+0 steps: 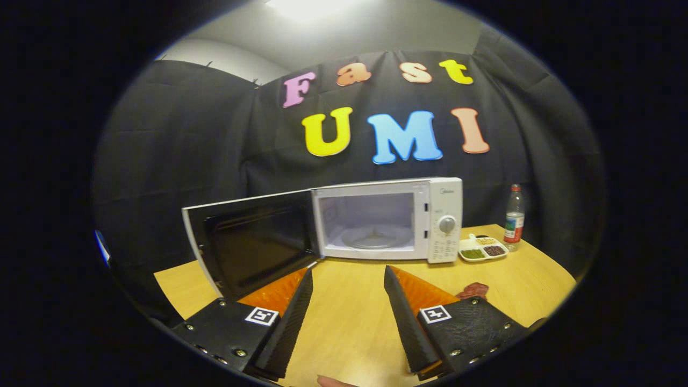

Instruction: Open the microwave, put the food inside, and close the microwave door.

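A white microwave (438,215) stands at the back of the wooden table (344,312), beyond the fingers. Its door (252,242) is swung wide open to the left, and the cavity with the glass turntable (373,236) holds nothing. My gripper (348,277) is open above the table in front of the microwave, with nothing between its fingers. A dark reddish piece of food (473,291) lies on the table just right of the right finger, partly hidden behind it.
A white divided dish (482,249) with green, dark and yellow fillings sits right of the microwave. A plastic bottle (514,217) with a red cap stands behind it. The open door reaches close to the left finger.
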